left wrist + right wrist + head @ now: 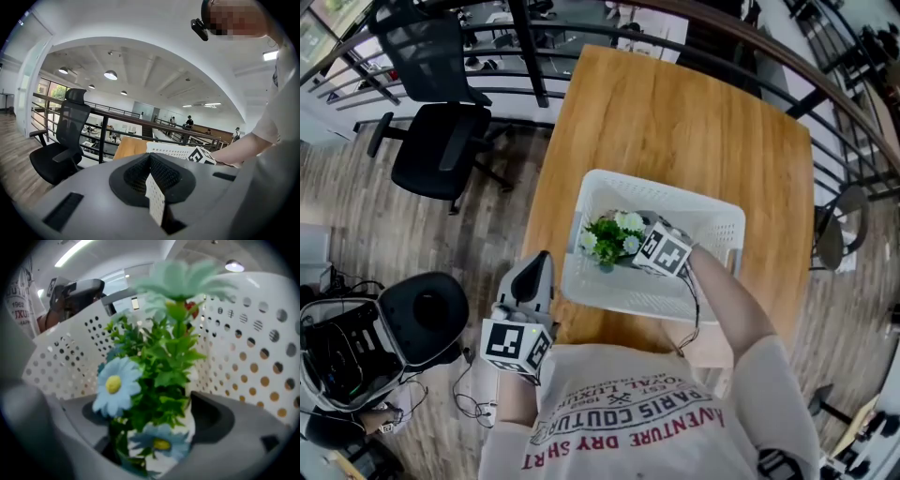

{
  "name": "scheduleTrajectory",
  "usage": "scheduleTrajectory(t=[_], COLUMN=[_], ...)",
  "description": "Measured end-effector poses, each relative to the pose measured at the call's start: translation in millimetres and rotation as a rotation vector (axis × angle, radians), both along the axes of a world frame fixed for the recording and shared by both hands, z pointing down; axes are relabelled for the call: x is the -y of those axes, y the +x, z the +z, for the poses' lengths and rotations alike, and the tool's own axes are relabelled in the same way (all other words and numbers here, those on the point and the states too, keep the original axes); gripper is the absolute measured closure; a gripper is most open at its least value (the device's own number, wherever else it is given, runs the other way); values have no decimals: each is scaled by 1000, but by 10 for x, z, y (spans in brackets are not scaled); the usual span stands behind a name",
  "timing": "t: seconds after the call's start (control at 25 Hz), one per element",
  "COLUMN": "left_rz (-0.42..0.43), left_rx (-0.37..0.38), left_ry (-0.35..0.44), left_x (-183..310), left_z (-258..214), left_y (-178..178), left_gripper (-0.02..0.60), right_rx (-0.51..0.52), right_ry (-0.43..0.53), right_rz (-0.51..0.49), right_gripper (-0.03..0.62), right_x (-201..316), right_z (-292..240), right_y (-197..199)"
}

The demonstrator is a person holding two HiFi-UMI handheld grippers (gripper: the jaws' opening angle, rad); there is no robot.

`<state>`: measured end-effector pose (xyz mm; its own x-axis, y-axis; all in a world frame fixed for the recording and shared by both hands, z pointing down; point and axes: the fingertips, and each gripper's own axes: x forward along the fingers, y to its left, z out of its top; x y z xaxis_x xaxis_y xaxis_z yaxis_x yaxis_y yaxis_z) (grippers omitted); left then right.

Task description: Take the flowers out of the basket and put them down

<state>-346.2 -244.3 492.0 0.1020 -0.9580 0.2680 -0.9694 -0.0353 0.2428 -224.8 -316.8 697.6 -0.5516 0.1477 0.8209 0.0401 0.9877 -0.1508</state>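
A bunch of artificial flowers (609,236), with green leaves and pale blue and white daisies, lies inside the white perforated basket (623,292) on the wooden table (675,122). My right gripper (630,246) reaches down into the basket from the near side. In the right gripper view the flowers (154,390) stand between its wide-spread jaws; dark gaps show at both pads, so the right gripper (154,432) is open around them. My left gripper (540,267) hangs off the table's near left edge, shut and empty, and its pads meet in the left gripper view (150,157).
The basket wall (262,357) curves closely around the flowers on both sides. A black office chair (441,150) stands left of the table by a dark railing (525,47). A black case (422,314) and cables lie on the floor at the near left.
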Motion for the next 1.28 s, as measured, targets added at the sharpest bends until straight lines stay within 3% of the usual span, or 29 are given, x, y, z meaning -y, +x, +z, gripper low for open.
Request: scheduleTrajectory(t=[0.28,0.56,0.92,1.12,1.28], left_rz=[-5,-19,5,6,14], left_rx=[-11,-1,-3,-12,-8], left_ry=[-23,-20,-10,-11,19], left_x=[47,98,107,65,109], left_z=[108,101,41,46,-35], left_y=[-73,-208,-70,-21,6], left_gripper=[566,566,566,566,566], right_rx=[-45,-27,-23,-46,-7], right_ry=[37,29,43,12,54], right_rz=[-8,-10,51,70,86], right_gripper=[131,131,131,131,131], right_x=[91,112,111,74,130], right_z=[253,323,314,177,-159], right_y=[-88,-169,-139,-62,-69])
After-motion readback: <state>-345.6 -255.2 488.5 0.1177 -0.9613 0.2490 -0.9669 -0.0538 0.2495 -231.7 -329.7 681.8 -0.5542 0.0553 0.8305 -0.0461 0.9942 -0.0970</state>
